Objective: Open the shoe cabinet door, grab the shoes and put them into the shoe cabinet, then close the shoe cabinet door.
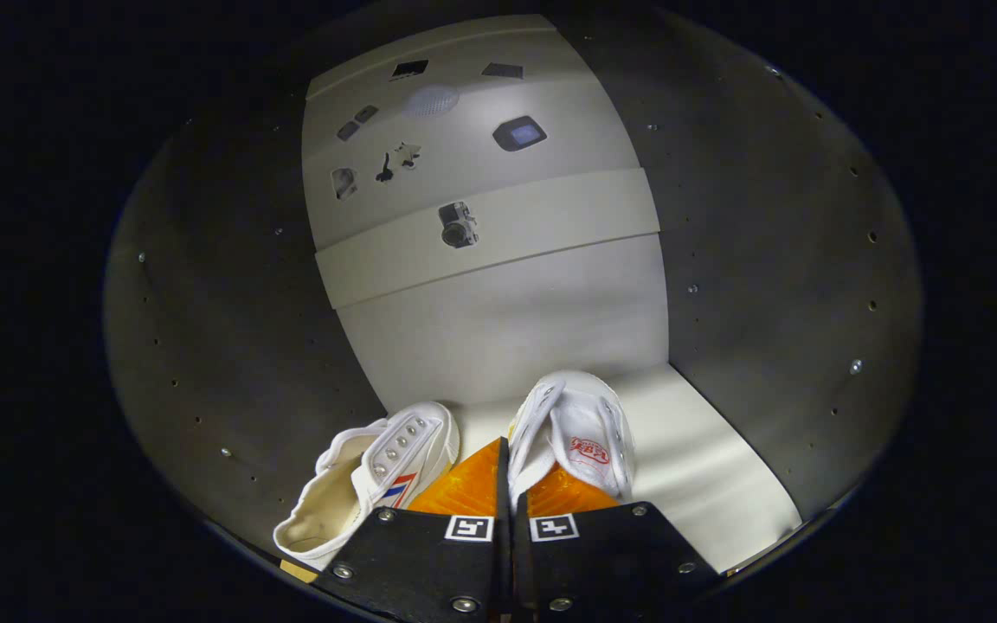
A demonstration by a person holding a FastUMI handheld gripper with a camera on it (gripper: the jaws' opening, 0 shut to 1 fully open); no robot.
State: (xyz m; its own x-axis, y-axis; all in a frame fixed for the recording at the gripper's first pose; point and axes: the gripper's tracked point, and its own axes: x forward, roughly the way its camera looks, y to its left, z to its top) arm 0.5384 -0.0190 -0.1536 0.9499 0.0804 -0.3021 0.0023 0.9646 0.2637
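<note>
- The gripper point(505, 484) is seen at the bottom centre, reaching into the shoe cabinet point(767, 260), its fingers drawn nearly together and pinching the inner side wall of the right white canvas lace-up shoe point(581, 433).
- A second white canvas shoe point(369, 472) with a red and blue stripe is laid just left of the fingers, tilted on its side.
- Both shoes are rested on the pale cabinet shelf point(706, 467), at lower centre.
- Grey side walls dotted with peg holes are seen left and right; a pale back panel point(498, 320) is seen at the upper centre.
</note>
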